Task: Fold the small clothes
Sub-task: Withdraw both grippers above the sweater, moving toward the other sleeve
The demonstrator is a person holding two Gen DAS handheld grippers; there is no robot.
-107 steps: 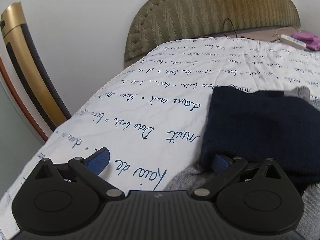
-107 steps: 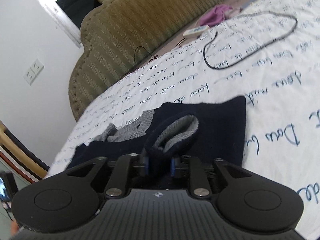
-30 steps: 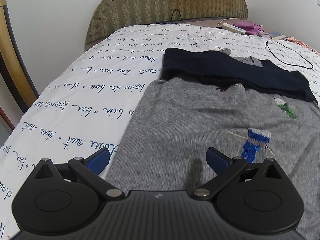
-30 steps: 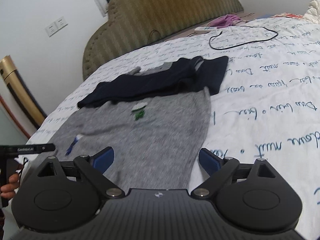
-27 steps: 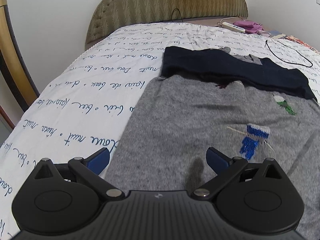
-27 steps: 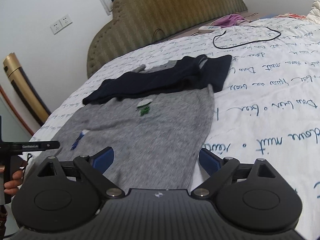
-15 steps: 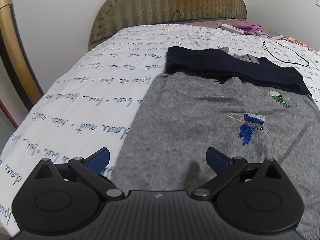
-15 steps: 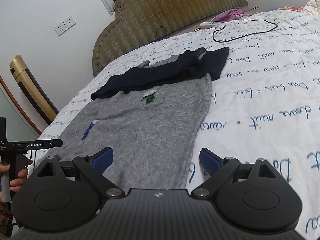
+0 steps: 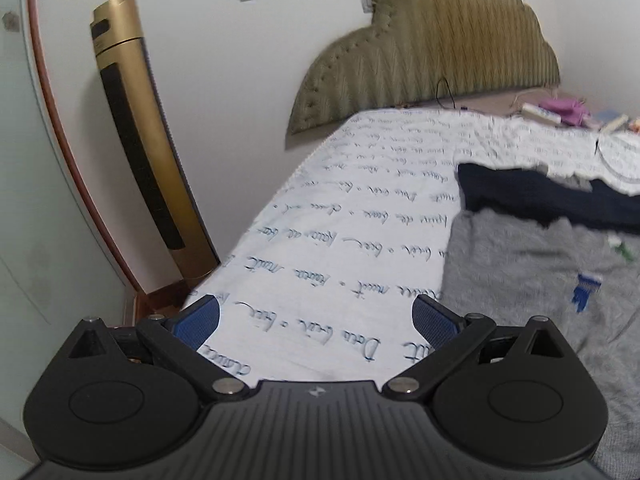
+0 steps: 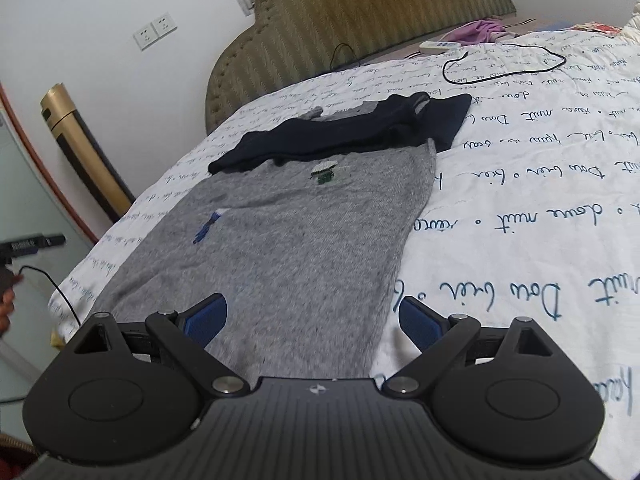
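Note:
A grey knitted sweater [image 10: 296, 236] lies flat on the bed, with its navy sleeves [image 10: 352, 130] folded across its far end. It has small blue and green motifs. My right gripper [image 10: 312, 320] is open and empty over the sweater's near right edge. My left gripper [image 9: 316, 318] is open and empty over the bare sheet, left of the sweater [image 9: 532, 268]. The navy sleeves [image 9: 540, 196] show at the right of the left wrist view.
The bed has a white sheet with blue script [image 10: 540, 184] and an olive padded headboard [image 10: 360, 12]. A gold tower fan [image 9: 144, 152] stands by the bed's left edge. A black cable [image 10: 504, 60], a white remote [image 10: 440, 45] and purple cloth [image 10: 476, 32] lie near the headboard.
Both grippers let go of the navy sleeves and pulled back to the sweater's near end. My left gripper has since swung left, off the sweater. Both stay open.

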